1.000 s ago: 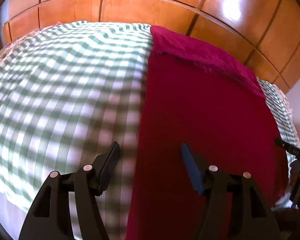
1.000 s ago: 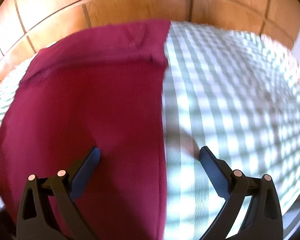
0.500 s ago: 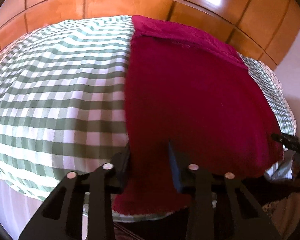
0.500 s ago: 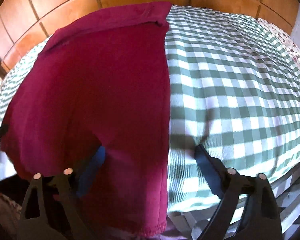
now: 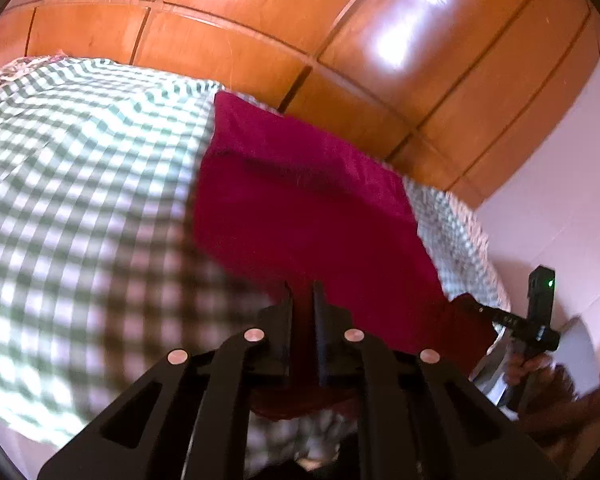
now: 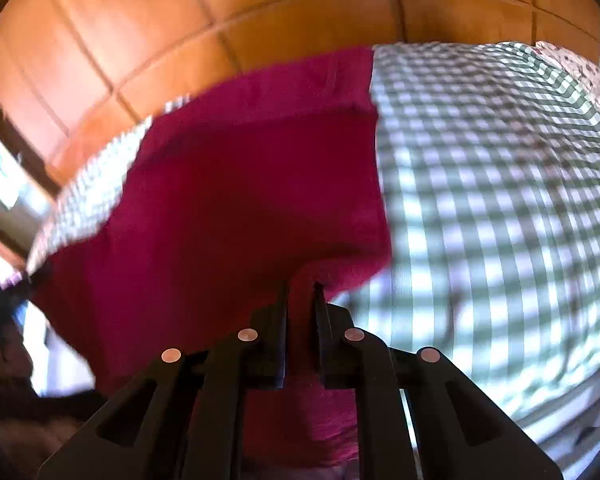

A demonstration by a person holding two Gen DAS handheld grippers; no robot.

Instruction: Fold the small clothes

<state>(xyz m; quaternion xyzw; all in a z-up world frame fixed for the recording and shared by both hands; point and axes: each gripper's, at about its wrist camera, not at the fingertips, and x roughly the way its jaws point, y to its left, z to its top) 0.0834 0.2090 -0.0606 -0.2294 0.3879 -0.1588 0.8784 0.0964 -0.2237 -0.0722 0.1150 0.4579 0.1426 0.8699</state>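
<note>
- The crimson, soft knit garment (image 5: 300, 208) lies spread on the green-and-white checked bedsheet (image 5: 80, 200), its far end already turned over into a narrow band by the glossy orange wooden panelling (image 5: 340, 40).
- The left gripper (image 5: 302, 300) has just been closing and is now clenched on the near hem of the garment, red cloth showing between its black jaws.
- The right gripper (image 6: 302, 300) has likewise just been closing; it pinches the other near corner, cloth bunched between its jaws and hanging below.
- Seen from the left wrist, the right gripper's black body with a small green light (image 5: 540, 304) sits off at the garment's far corner, a hand wrapped round its handle.
- To my eye the step is lifting the near edge to carry it over towards the folded end.
- Done well, both corners should rise level and together, the hem kept taut between them so it doesn't sag.
- The risk I'd watch is the thin pinch slipping, or the sheet being dragged along underneath.
</note>
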